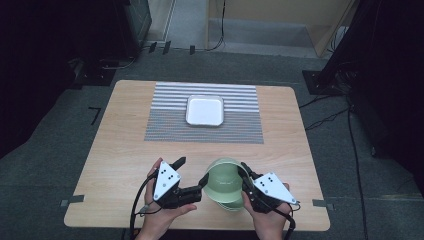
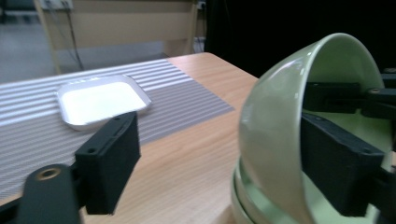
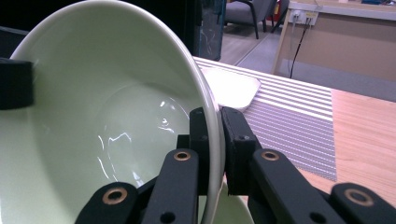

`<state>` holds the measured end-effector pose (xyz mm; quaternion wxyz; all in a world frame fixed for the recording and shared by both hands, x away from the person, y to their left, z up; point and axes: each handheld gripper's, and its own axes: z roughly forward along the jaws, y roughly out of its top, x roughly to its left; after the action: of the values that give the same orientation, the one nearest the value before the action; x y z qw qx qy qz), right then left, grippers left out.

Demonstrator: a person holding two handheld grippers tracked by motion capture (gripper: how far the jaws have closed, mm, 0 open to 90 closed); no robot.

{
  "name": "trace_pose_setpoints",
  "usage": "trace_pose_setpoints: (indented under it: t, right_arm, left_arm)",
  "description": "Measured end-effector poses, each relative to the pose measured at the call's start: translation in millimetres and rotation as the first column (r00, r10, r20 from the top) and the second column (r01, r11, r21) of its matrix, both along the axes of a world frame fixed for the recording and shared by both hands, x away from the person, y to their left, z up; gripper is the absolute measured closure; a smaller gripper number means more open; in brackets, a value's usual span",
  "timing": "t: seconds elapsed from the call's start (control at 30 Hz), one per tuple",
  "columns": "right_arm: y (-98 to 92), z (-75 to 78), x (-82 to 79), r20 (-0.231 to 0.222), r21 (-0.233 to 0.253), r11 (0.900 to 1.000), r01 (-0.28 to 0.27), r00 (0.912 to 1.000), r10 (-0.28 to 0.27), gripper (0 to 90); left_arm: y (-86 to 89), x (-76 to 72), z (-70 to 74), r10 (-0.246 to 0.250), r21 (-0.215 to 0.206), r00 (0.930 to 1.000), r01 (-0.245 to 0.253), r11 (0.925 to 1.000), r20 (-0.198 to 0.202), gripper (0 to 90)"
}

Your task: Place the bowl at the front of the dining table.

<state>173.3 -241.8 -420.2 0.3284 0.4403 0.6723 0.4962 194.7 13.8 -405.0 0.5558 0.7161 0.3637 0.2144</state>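
Observation:
A pale green bowl is tipped up on its side above a short stack of matching bowls near the table's front edge. My right gripper is shut on the tipped bowl's rim, one jaw inside and one outside. My left gripper is open on the bowl's other side. In the left gripper view, one of its jaws reaches into the bowl and the other stands well clear over the table. The lower bowls lie under the tipped one.
A white square tray sits on a grey striped mat at the back middle of the wooden table. Cables trail from both grippers over the front edge. Dark equipment and floor cables surround the table.

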Motion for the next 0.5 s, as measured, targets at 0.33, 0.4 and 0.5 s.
trace_pose_setpoints:
  t: [0.33,0.4,0.5]
  right_arm:
    - [-2.7,0.9,2.7,-0.008,0.005,1.0,0.001,1.0,-0.001,84.7]
    - [-5.6,0.6,3.7,-0.012,0.015,1.0,0.009,0.9999,-0.009,84.7]
    - [-8.8,1.8,3.9,-0.011,0.02,1.0,0.017,0.9998,-0.017,84.7]
  left_arm:
    - [18.7,-1.8,4.7,-0.019,-0.028,0.9995,0.02,0.9994,0.026,2.7]
    - [25.1,-0.8,5.7,-0.004,-0.031,0.9996,0.005,0.9995,0.026,2.7]
    - [36.6,3.7,4.3,0.018,-0.045,0.9998,-0.017,0.9988,0.011,2.7]
